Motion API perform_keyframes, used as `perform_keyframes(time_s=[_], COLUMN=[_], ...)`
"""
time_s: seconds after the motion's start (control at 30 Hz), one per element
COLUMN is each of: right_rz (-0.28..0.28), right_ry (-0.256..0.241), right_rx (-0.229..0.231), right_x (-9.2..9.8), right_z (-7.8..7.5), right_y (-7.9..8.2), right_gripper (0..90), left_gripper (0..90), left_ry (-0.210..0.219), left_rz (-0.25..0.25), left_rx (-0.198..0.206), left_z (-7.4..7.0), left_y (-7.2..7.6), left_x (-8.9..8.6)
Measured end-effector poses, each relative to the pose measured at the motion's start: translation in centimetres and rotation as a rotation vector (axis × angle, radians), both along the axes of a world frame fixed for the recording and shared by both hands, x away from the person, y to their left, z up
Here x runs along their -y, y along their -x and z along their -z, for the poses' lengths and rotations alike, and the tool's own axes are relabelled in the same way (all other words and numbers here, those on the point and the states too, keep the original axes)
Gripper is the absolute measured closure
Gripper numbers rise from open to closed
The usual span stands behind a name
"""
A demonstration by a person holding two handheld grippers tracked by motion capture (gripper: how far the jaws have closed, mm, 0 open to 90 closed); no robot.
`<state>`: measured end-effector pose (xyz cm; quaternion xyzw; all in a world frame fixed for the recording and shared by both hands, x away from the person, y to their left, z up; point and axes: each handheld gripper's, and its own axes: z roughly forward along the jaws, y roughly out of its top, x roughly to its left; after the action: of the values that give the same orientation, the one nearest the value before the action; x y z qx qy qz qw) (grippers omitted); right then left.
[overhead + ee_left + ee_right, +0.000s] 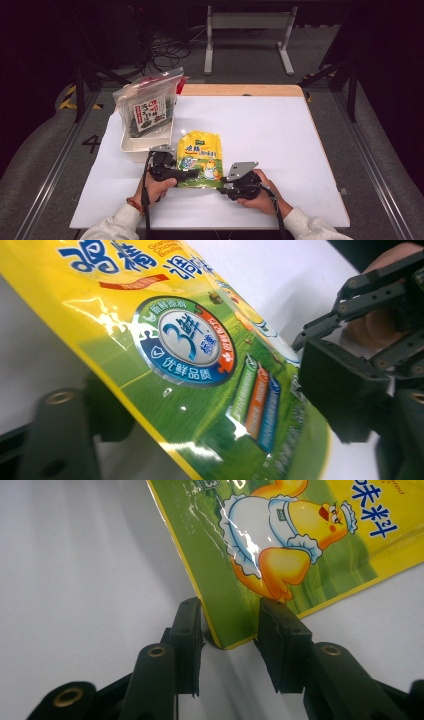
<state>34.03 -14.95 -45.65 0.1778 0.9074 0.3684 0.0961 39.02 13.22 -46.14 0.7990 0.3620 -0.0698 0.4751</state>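
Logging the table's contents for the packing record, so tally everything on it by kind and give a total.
Yellow chicken-seasoning pouch: 1
Clear zip bag of dried seaweed: 1
White plastic bin: 1
Handheld grippers: 2, the left gripper and the right gripper
Total: 5

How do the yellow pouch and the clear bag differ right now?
The yellow pouch lies flat on the white table; the clear bag stands tilted in the white tray. The pouch is opaque yellow-green with a cartoon chick; the bag is see-through with dark contents. Both grippers, left and right, are at the pouch; none touches the bag. Both are printed food packs.
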Motion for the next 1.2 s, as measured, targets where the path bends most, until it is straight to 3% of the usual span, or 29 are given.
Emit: perform_keyframes(time_s=[0.07,0.1,0.13,0.17,0.2,0.27,0.3,0.37,0.4,0.43,0.53,0.63,0.67,0.7,0.77,0.8,0.93,1.1,1.2], right_rz=[-0.002,-0.006,-0.004,-0.004,-0.016,-0.017,-0.016,-0.004,0.018,0.028,0.070,0.127,0.127,0.122,0.104,0.075,0.054,0.053,0.034], right_ry=[-0.001,-0.001,-0.002,-0.002,-0.012,-0.014,-0.013,-0.009,-0.008,-0.014,-0.044,-0.146,-0.146,-0.190,-0.196,-0.190,-0.168,-0.166,-0.165], right_rx=[0.001,0.000,-0.007,-0.007,-0.025,-0.029,-0.030,-0.030,-0.032,-0.036,-0.044,-0.061,-0.061,-0.066,-0.060,-0.038,-0.016,-0.010,0.011], right_x=[0.0,0.1,0.1,0.1,0.4,0.7,0.9,1.1,1.5,1.7,2.3,3.3,3.3,3.4,3.3,3.0,2.4,2.6,2.3], right_z=[0.0,0.0,0.0,0.0,0.0,0.0,0.0,0.0,-0.1,-0.1,-0.3,-0.9,-0.9,-1.3,-1.4,-1.5,-1.5,-1.4,-1.5], right_y=[0.0,0.0,0.0,0.0,0.0,0.1,0.0,0.0,-0.1,-0.2,-0.5,-1.1,-1.1,-1.1,-1.0,-0.7,-0.5,-0.6,-0.2], right_gripper=[61.3,61.2,59.8,59.8,54.3,54.7,53.2,48.5,46.6,45.2,46.3,54.7,54.7,60.6,63.9,70.6,71.1,73.3,73.6], left_gripper=[27.0,32.0,41.4,41.4,56.4,65.8,66.8,70.7,72.3,73.2,75.4,76.0,76.0,75.9,75.8,74.2,69.0,59.6,58.8], left_ry=[0.005,0.022,0.024,0.038,0.063,0.069,0.057,0.058,0.061,0.061,0.075,0.049,0.052,0.052,0.034,0.020,-0.053,-0.042,-0.043], left_rz=[0.002,0.009,0.006,0.009,0.019,0.044,0.063,0.071,0.097,0.097,0.167,0.218,0.220,0.224,0.236,0.243,0.276,0.285,0.287], left_rx=[0.013,0.009,0.032,0.033,0.050,0.084,0.124,0.138,0.191,0.191,0.291,0.347,0.350,0.346,0.355,0.354,0.383,0.370,0.372], left_z=[-0.2,-0.1,-0.2,-0.2,-0.4,-0.8,-1.2,-1.4,-2.0,-2.0,-2.9,-3.6,-3.6,-3.6,-3.6,-3.7,-3.8,-4.0,-4.3], left_y=[0.0,0.0,-0.1,-0.2,-0.2,0.0,0.4,0.7,1.3,1.3,2.7,3.7,3.9,4.0,4.1,4.1,4.0,3.6,3.6], left_x=[0.4,0.4,0.2,0.1,-0.2,-0.4,-0.4,-0.4,-0.3,-0.3,-0.2,0.1,0.1,0.1,0.1,0.1,1.0,1.5,1.8])
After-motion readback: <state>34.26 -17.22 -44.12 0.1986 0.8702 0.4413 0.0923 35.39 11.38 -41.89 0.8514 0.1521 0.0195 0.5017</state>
